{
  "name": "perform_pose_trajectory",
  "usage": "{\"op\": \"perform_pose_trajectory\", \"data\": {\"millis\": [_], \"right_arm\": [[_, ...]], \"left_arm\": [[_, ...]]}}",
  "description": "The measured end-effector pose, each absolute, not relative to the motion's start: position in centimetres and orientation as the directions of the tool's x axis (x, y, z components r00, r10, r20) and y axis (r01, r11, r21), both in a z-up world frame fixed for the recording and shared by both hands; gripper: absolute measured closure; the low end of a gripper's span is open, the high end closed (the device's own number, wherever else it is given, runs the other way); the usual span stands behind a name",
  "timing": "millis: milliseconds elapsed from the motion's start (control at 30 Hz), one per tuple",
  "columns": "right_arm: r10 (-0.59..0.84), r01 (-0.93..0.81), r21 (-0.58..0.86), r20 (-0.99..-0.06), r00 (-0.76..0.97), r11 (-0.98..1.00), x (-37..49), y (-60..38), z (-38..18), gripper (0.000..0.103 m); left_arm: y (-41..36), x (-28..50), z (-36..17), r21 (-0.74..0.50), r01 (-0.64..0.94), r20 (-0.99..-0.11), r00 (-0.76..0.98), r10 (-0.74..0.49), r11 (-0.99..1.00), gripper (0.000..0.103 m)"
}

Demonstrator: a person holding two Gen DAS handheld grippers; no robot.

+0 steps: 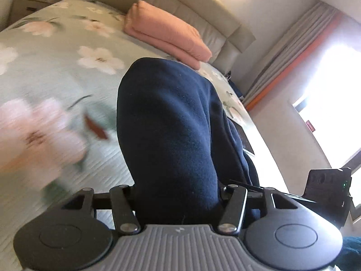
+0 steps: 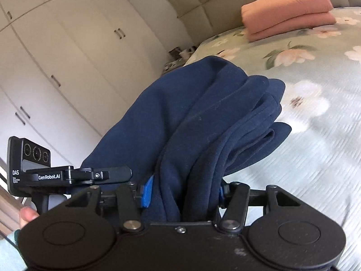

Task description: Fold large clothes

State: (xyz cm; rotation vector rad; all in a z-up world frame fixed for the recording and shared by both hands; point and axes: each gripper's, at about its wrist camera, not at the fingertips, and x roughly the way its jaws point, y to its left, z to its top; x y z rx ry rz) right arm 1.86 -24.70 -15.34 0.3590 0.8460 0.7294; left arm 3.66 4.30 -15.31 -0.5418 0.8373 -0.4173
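Clearly mid-fold: thick navy fleece garment (image 1: 171, 126) bunched and lifted off the floral quilted bed (image 1: 56, 67), its soft layered folds running straight forward from both grips. Left tongs (image 1: 178, 194) pinching one bunched edge; right tongs (image 2: 180, 194) clamped on several stacked layers (image 2: 203, 135), blue pads (image 2: 147, 192) showing. Folded pink blanket (image 2: 286, 11) well beyond the garment, against the padded beige headboard (image 1: 180, 4). Probably next: laying the fleece flat short of that blanket.
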Motion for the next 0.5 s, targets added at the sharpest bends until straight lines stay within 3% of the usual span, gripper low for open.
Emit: {"op": "perform_pose_trajectory", "data": {"millis": [167, 267, 300, 333, 400, 500], "right_arm": [[0.715, -0.364, 0.617, -0.577, 0.394, 0.698, -4.7, -19.7, -19.0, 0.038], [0.669, -0.315, 0.591, -0.634, 0.387, 0.743, -7.2, -16.3, -23.4, 0.037], [0.636, -0.292, 0.566, -0.663, 0.395, 0.771, -8.1, -15.3, -25.2, 0.03], [0.609, -0.265, 0.55, -0.679, 0.411, 0.792, -8.8, -14.7, -26.9, 0.023], [0.594, -0.215, 0.565, -0.665, 0.452, 0.797, -10.6, -14.9, -26.8, 0.021], [0.537, -0.17, 0.524, -0.705, 0.463, 0.835, -11.8, -15.7, -24.0, 0.02]], "left_arm": [[9.5, -3.5, -18.1, -0.582, 0.058, -0.651, 0.564, -0.508, 0.811, 0.045], [12.6, -5.5, -23.9, -0.544, 0.013, -0.709, 0.526, -0.469, 0.839, 0.041], [13.6, -5.4, -26.2, -0.538, -0.011, -0.734, 0.499, -0.462, 0.843, 0.032], [15.1, -6.0, -28.0, -0.591, -0.036, -0.709, 0.499, -0.498, 0.806, 0.031], [17.5, -6.7, -27.8, -0.687, -0.068, -0.648, 0.509, -0.566, 0.724, 0.034], [19.6, -8.8, -23.5, -0.599, -0.002, -0.659, 0.57, -0.491, 0.801, 0.039]]}}
